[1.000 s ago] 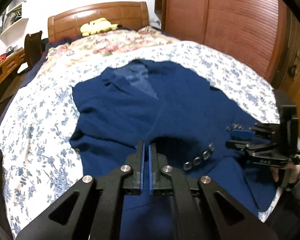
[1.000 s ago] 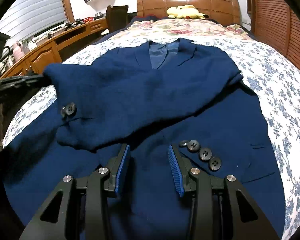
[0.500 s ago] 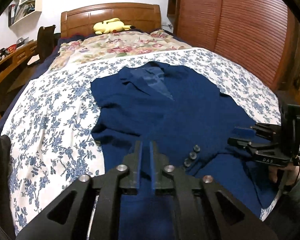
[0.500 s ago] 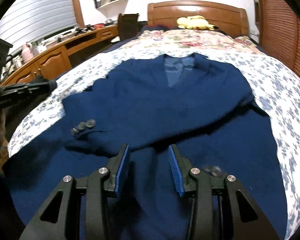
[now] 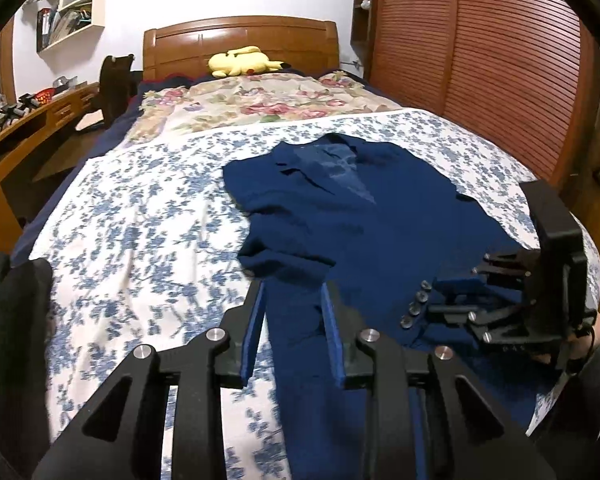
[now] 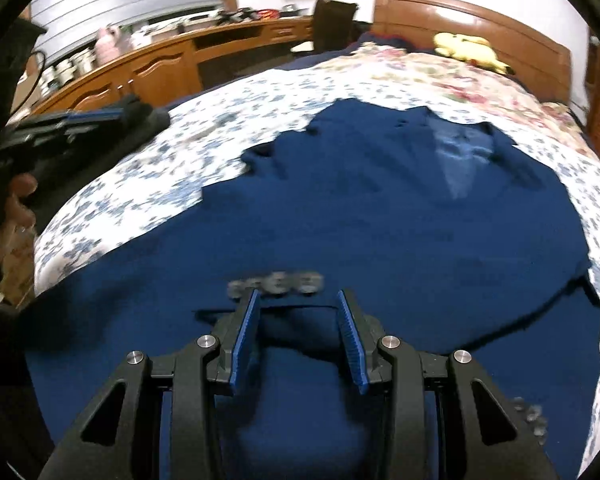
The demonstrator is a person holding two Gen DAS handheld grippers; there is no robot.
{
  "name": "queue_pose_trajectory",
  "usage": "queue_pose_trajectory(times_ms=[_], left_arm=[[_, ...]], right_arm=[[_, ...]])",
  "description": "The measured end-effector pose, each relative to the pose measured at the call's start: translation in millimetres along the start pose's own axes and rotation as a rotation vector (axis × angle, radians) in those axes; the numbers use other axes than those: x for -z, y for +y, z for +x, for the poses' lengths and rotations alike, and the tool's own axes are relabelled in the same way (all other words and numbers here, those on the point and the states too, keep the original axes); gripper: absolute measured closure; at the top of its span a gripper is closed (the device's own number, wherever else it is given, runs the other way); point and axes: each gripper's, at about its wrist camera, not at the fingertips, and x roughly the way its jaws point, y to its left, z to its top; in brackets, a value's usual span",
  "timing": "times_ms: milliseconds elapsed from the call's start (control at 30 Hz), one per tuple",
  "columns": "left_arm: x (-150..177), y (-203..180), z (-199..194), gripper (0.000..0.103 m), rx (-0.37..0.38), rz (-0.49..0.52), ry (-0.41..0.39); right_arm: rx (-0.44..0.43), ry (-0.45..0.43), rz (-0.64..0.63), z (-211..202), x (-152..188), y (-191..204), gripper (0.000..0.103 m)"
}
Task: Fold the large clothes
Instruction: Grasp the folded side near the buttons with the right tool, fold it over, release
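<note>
1. The navy blazer [image 5: 380, 232] is lying spread on the floral bedsheet [image 5: 140, 248], collar toward twelve o'clock.
2. The left gripper [image 5: 292, 320] is hovering with its jaws parted over a folded sleeve, grasping nothing.
3. The right gripper [image 6: 298, 328] is hovering released over the blazer, near blurred cuff buttons [image 6: 276, 284].
</note>
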Motion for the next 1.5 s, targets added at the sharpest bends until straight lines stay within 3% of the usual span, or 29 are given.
queue_pose_trajectory(times_ms=[167,500,533,633,700,1100,1167,1400,1500], left_arm=[[1.5,13.5,-9.8,0.072,-0.012,-0.024,-0.024],[4.6,20.9,-14.5,0.072,-0.023,-0.031,-0.031],[5.0,21.2,-14.6,0.072,-0.022,-0.030,-0.029],[6.0,21.6,-15.7,0.072,-0.027,-0.026,-0.029],[7.0,23.5,-17.4,0.072,-0.027,-0.027,-0.030],[5.7,27.6,-26.2,0.072,-0.022,-0.038,-0.055],[5.7,26.2,-25.3,0.072,-0.022,-0.036,-0.055],[5.6,25.3,-24.0,0.072,-0.019,-0.027,-0.050],[6.1,25.1,-23.6,0.072,-0.017,-0.026,-0.050]], right_arm=[[-0.076,0.019,-0.041,7.1,-4.7,16.1,0.062],[0.018,0.137,-0.157,59.7,-22.4,20.1,0.063],[0.025,0.144,-0.161,62.2,-23.7,17.2,0.074],[0.042,0.149,-0.170,66.9,-25.1,15.2,0.094],[0.037,0.134,-0.162,62.1,-27.2,9.9,0.096],[-0.076,-0.035,-0.063,-10.6,-40.9,14.6,0.099],[-0.057,-0.066,-0.061,-20.3,-31.9,16.0,0.100],[-0.138,-0.040,-0.043,-14.4,-20.5,24.7,0.099],[-0.159,-0.049,-0.034,-14.2,-22.6,17.6,0.090]])
